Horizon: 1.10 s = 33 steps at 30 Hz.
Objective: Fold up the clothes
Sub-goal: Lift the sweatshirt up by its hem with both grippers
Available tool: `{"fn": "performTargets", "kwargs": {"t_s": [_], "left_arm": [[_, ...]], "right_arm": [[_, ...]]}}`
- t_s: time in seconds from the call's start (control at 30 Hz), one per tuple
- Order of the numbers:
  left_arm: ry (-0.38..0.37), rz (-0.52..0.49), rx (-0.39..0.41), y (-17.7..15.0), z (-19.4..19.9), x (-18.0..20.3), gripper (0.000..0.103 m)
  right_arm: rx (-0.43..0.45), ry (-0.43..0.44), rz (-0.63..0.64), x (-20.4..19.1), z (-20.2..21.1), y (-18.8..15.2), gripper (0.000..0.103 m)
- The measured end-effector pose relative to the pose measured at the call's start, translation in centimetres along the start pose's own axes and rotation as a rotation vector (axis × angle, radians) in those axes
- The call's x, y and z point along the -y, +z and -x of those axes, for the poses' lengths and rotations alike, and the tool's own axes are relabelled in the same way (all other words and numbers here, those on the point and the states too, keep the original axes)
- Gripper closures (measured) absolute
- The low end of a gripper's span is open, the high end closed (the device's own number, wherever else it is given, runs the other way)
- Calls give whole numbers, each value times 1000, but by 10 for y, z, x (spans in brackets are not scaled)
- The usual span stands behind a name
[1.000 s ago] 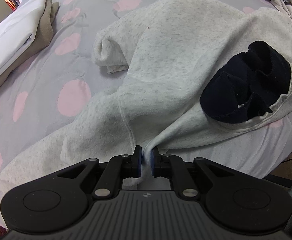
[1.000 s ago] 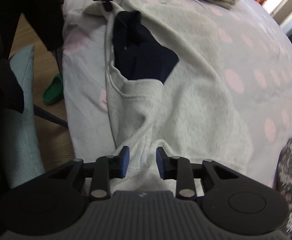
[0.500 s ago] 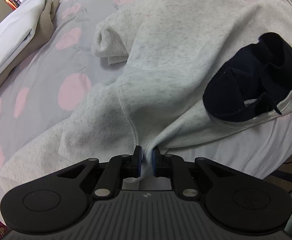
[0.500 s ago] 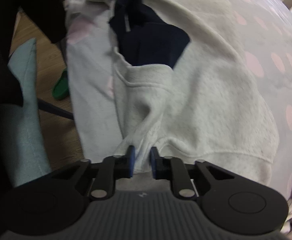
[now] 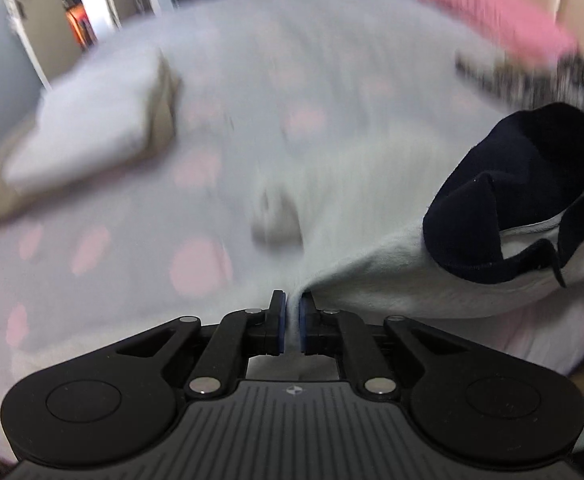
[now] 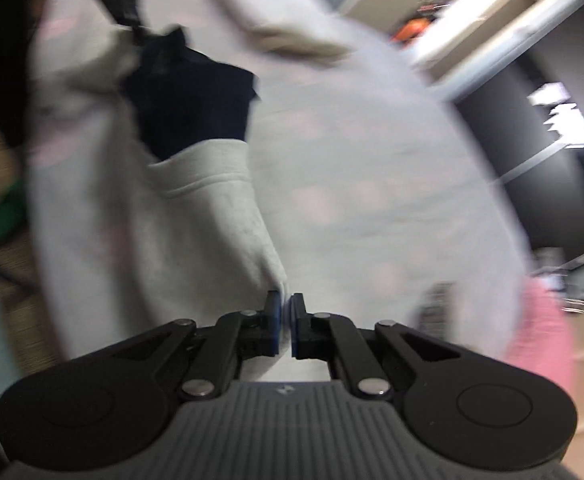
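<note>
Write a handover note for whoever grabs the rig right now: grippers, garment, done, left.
Left gripper: shut on the grey sweatshirt, fabric pinched between its pads.
Right gripper: shut on the same sweatshirt, at another edge.
Sweatshirt: stretched between both grippers over the pink-spotted bedsheet; its dark navy inner part shows at the opening. Both views are motion-blurred, so how far it is off the bed is unclear.
Folded stack sits further back on the bed.
Done: both grasps made.
Left: spread it flat, fold, probably add it to the stack.
</note>
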<state>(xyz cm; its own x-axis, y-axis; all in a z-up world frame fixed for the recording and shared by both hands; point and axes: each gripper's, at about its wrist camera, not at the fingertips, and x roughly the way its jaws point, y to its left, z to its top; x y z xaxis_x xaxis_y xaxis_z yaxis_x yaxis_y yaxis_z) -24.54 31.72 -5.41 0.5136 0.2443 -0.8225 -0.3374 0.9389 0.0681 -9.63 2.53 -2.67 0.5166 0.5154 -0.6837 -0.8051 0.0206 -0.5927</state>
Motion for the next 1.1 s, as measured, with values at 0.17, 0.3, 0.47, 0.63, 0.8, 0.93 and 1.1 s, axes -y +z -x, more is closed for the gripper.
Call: {"fn": "performTargets", "kwargs": {"t_s": [0.17, 0.3, 0.47, 0.63, 0.8, 0.93, 1.1], "left_arm": [[7, 53, 253, 56, 87, -11, 99], [51, 33, 471, 102, 168, -3, 99], [111, -29, 684, 134, 254, 17, 99], [124, -28, 869, 139, 314, 31, 99], [125, -54, 998, 132, 346, 44, 99], [126, -82, 1092, 126, 367, 54, 99], [133, -102, 1100, 131, 361, 57, 99]], "right_arm": [[92, -318, -42, 37, 21, 34, 98], [199, -547, -131, 81, 56, 59, 99], [355, -788, -227, 120, 127, 79, 99], [486, -943, -257, 124, 191, 83, 99], [607, -1039, -285, 112, 242, 71, 99], [668, -1064, -336, 110, 272, 64, 99], [703, -1032, -379, 115, 285, 56, 99]]}}
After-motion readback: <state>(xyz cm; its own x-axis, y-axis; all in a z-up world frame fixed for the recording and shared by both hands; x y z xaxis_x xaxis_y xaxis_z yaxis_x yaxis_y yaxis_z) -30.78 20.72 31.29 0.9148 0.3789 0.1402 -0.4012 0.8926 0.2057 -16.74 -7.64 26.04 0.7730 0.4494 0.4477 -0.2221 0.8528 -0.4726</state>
